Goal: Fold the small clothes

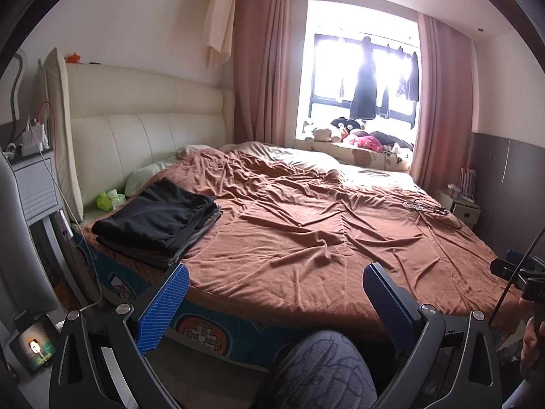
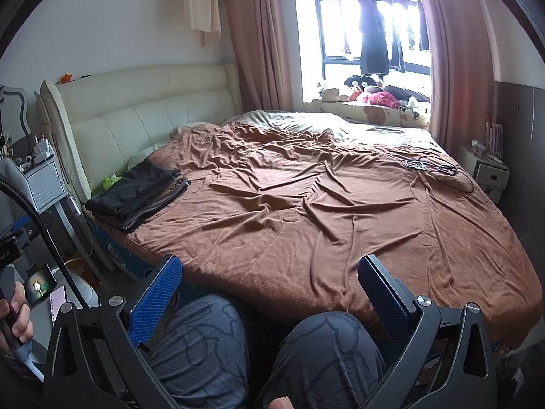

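Folded dark clothes (image 1: 160, 221) sit stacked at the brown blanket's (image 1: 306, 231) left edge near the headboard (image 1: 143, 109). Both the left gripper (image 1: 276, 293) and right gripper (image 2: 269, 284) gape wide, empty, above the person's knees (image 2: 265, 358); rumpled blanket lies open ahead.

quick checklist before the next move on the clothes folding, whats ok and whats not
1. Left gripper empty, jaws apart: ok.
2. Right gripper empty, jaws apart: ok.
3. Folded stack of dark clothes lying tidy at the bed's left corner near the headboard: ok.
4. Unfolded garment ready on the brown blanket: not ok, none shows on the bed.
5. Folding area in the middle of the blanket free of objects: ok, though the blanket is wrinkled.
6. Cables and small items at the far right of the bed, apart from the folding area: ok.
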`<state>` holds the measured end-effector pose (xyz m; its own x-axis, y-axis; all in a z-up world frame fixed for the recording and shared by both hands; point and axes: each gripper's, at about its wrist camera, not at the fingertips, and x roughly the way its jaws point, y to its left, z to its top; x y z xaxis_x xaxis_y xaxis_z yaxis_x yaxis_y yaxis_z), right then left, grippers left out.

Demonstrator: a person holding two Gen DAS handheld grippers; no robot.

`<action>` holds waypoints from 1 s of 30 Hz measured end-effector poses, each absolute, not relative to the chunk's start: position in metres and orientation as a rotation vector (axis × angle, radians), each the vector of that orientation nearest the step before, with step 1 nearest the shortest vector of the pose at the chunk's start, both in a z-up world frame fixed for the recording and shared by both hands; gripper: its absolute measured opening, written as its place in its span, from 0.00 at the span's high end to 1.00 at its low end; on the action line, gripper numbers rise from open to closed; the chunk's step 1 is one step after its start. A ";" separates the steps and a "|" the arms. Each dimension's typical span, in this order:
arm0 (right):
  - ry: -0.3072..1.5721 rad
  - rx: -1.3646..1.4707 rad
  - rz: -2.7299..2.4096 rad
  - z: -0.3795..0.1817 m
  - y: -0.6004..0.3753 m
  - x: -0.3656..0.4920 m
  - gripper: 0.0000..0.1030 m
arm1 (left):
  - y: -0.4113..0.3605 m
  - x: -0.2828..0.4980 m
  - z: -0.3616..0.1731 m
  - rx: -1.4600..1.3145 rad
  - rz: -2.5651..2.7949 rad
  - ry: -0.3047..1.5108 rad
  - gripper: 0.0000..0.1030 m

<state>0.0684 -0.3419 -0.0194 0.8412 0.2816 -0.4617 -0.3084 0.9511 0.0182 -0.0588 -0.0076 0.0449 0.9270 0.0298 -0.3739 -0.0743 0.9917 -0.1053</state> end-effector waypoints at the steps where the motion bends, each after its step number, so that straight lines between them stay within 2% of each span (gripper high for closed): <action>1: 0.479 -0.057 0.312 -0.019 -0.342 0.069 0.00 | -0.008 -0.059 0.045 -0.119 0.052 0.382 0.00; 30: 0.479 -0.064 0.293 -0.022 -0.343 0.069 0.00 | -0.008 -0.057 0.043 -0.092 0.049 0.389 0.00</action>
